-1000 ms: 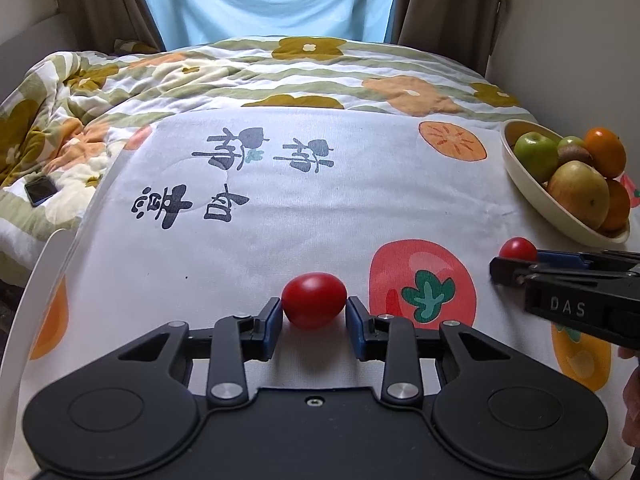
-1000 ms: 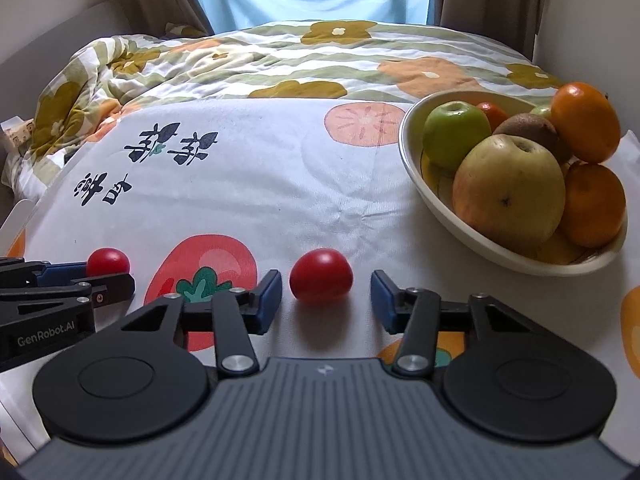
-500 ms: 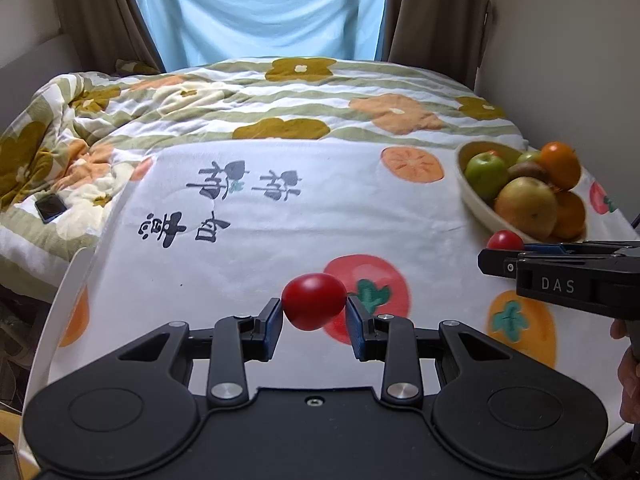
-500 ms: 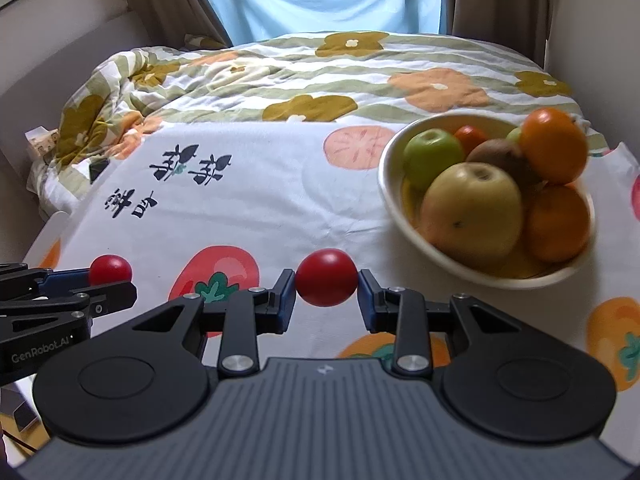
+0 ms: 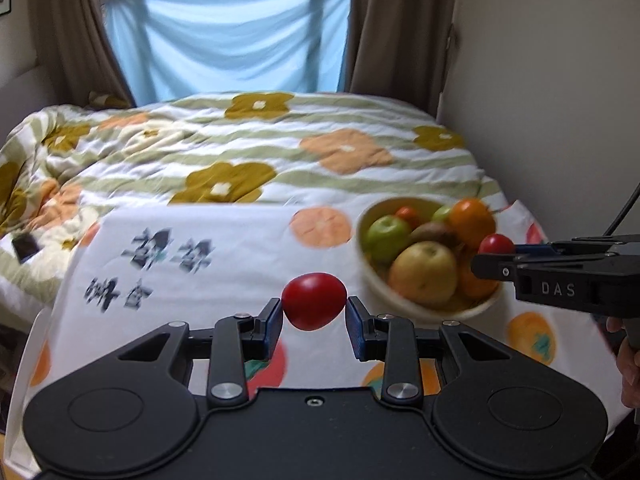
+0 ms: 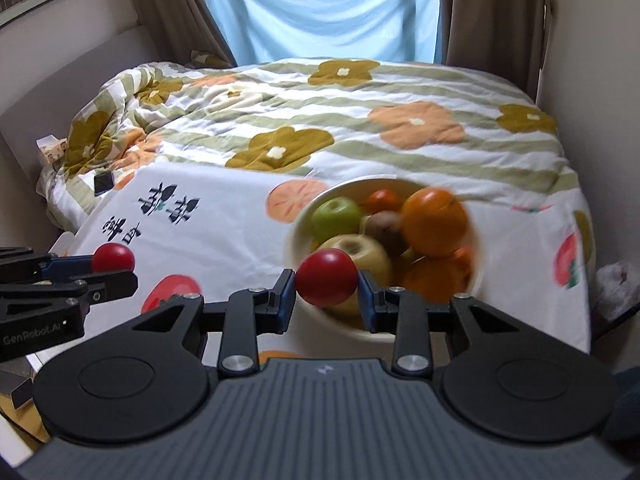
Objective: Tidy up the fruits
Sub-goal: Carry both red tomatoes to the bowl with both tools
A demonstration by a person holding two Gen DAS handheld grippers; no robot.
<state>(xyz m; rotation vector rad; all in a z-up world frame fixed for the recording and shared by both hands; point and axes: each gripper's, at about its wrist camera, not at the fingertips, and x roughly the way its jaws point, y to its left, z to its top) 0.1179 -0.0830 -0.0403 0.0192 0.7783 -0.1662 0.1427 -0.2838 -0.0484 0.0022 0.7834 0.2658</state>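
A small red tomato is being held clamped in the left gripper, another red tomato in the right gripper, both above the tablecloth. The cream fruit-filled bowl is being approached; both deposits are judged outstanding.

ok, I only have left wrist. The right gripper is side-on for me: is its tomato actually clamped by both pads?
Observer: Yes. In the right wrist view both blue pads of the right gripper press on the tomato, one on each side.
Operator: Where does it sit against the bowl?
Observer: From that camera it overlaps the near side of the bowl, in front of the yellow apple. I cannot tell whether it is over the rim.
Operator: Anything past the cloth's right edge?
Observer: A crumpled white object lies just beyond it.
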